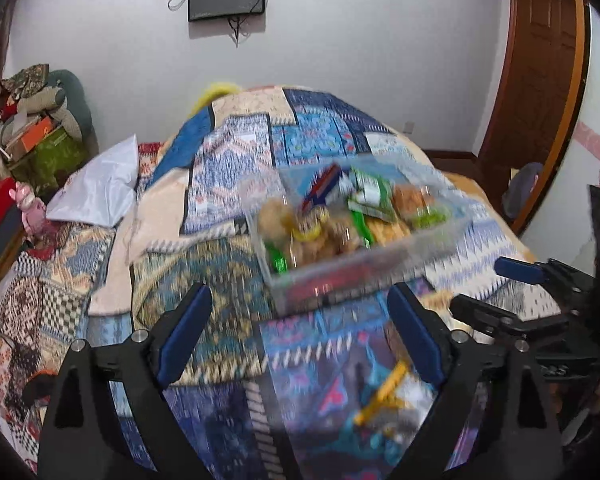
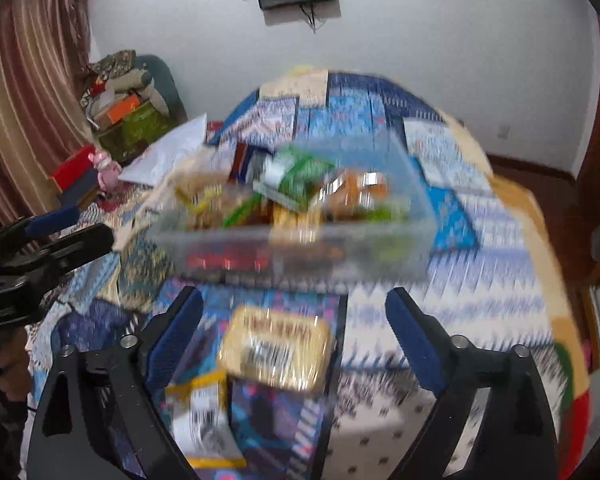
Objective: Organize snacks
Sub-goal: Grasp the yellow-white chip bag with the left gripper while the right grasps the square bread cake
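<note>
In the left wrist view, the left gripper [image 1: 298, 328] is seen spread wide with nothing between its fingers; a clear bin [image 1: 380, 264] filled with snack packets [image 1: 364, 204] is placed centre-right on the patterned quilt [image 1: 228, 184]. In the right wrist view, the right gripper [image 2: 296, 332] is likewise spread and unladen; a gold packet [image 2: 276, 352] and a yellow-edged packet [image 2: 202, 420] are seen lower centre, below the bin [image 2: 292, 240].

**Cloth, clear plastic and shiny wrappers**

The bed [image 2: 480, 240] is covered in matt woven patchwork cloth. The storage box [image 2: 416, 216] is clear, smooth plastic. Snack packets [image 2: 296, 180] inside look like glossy film. The gold packet [image 2: 276, 352] gleams like foil. Both tongs, left [image 1: 298, 332] and right [image 2: 296, 336], are matt black plastic with blue pads [image 2: 414, 344] and bright metal pins. The door [image 1: 536, 92] is polished wood.
</note>
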A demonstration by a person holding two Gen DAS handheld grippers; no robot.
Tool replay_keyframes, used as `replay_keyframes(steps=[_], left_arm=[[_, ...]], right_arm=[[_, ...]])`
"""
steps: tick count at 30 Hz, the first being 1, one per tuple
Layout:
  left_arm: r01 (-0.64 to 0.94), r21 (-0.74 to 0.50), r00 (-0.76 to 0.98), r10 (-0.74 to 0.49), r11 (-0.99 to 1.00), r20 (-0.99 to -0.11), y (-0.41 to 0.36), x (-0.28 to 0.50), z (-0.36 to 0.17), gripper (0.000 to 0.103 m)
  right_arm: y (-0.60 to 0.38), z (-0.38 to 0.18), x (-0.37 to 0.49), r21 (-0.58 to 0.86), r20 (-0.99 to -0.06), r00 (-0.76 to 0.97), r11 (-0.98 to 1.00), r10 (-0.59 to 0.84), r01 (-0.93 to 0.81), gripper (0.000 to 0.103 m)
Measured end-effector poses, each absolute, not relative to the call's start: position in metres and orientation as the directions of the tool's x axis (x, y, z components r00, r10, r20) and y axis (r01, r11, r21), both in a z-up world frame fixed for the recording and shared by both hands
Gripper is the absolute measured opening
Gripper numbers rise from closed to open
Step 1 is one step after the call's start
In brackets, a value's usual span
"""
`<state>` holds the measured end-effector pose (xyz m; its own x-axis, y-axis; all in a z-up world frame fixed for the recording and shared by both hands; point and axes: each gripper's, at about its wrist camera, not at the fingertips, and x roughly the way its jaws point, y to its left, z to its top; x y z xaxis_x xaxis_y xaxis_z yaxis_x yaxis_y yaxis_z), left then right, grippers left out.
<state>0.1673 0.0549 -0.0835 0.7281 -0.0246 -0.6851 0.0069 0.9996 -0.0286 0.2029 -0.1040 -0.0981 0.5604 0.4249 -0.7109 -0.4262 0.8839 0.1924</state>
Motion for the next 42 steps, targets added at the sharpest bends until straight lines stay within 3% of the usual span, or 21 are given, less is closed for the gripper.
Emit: replay_keyframes(steps=[5,13,19,36,40,42], left_arm=[[0.0,-0.02,0.693,-0.014,1.0,-0.72,0.051,0.154,-0.106,0.09],[-0.021,-0.028,0.66,-0.007,0.999,-0.751,0.053,0.145,-0.129,0.09],[-0.019,-0.058,0.633,-0.033,0.998,-0.774,0.046,0.142,-0.138,0.09],[-0.024,-0.222,0.486,-0.182,0.975,-0.855,-0.011,0.146,-0.175,0.09],[-0.053,-0.174,0.5,-0.125,0.983,-0.857,-0.02,0.149,-0.18,0.09],[-0.053,-0.14,0.512,-0.093,0.989,-0.854,-0.025,0.15,-0.182,0.084]], right_arm=[[-0.092,-0.135,0.21,0.224,-0.784,0.469,0.89,0.406,-0.396,0.094],[-0.072,-0.157,0.218,0.248,-0.806,0.423,0.885,0.414,-0.393,0.094],[-0.086,-0.157,0.21,0.274,-0.793,0.425,0.879,0.436,-0.391,0.081],[-0.146,-0.145,0.171,0.238,-0.772,0.497,0.905,0.397,-0.353,0.08],[-0.161,-0.144,0.165,0.249,-0.766,0.505,0.908,0.398,-0.337,0.08],[-0.164,-0.143,0.164,0.256,-0.764,0.506,0.908,0.401,-0.333,0.08]])
